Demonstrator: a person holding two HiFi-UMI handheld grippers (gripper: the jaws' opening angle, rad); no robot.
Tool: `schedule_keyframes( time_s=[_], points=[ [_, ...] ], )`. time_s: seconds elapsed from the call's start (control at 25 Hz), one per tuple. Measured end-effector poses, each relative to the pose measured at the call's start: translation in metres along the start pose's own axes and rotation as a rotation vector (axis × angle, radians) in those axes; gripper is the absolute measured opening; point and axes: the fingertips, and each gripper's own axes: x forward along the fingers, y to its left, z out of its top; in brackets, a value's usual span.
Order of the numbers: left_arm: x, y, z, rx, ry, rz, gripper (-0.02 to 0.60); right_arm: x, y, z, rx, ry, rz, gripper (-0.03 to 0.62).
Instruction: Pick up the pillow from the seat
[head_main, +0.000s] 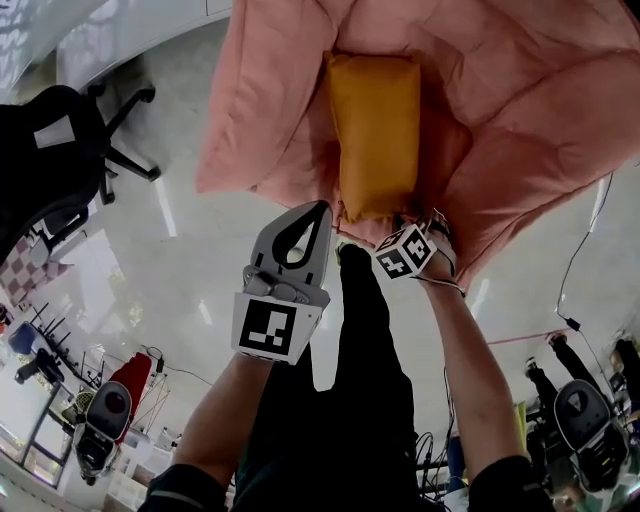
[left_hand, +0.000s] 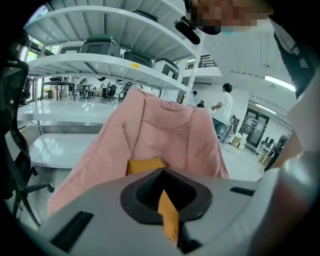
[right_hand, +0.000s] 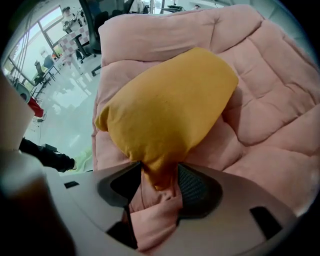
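Grey plastic shows first. The left gripper (head_main: 317, 212) is held up at 7 o'clock of the head view's centre. Its jaws are drawn together at the tips, with only a thin slit between them and nothing in it. It hangs just short of the seat's front edge, touching neither cushion nor pillow.

At its 3 o'clock, just beside it, is the right gripper (right_hand: 157, 181). Its jaws are narrow and pinched on the near lower corner of the pillow (head_main: 375, 125). A fold of pink cover sits in the same gap underneath that corner.

The pillow is mustard orange and oblong. It lies lengthwise in the hollow of the seat (head_main: 545, 95), running from the grippers toward 12 o'clock, with its near short end at the seat's front lip. The seat is a pink quilted shell whose padded sides rise around the pillow at 9 and 3 o'clock.

A glossy pale floor (head_main: 180, 250) spreads below. A black office chair (head_main: 60, 150) stands well apart at 10 o'clock in the head view.

Farther off, in the left gripper view, white shelving (left_hand: 90, 62) carries dark bins (left_hand: 100, 46) at 11 o'clock behind the seat. A person in a white top (left_hand: 223, 106) stands at 2 o'clock.
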Motion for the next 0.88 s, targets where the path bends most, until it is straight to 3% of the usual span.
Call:
schedule_keyframes(
  time_s=[0.12, 0.52, 0.88],
  points=[
    [0.002, -0.002, -0.005, 0.003, 0.01, -0.002, 0.005, 0.009, -0.002, 0.0, -0.006, 0.005, 0.005, 0.216],
    [-0.007, -0.009, -0.006, 0.013, 0.007, 0.0, 0.005, -0.001, -0.002, 0.005, -0.046, -0.037, 0.033, 0.049],
    [-0.027, -0.014, 0.008, 0.028, -0.025, 0.001, 0.005, -0.04, 0.0, 0.015, 0.027, -0.134, 0.14, 0.017]
  ],
)
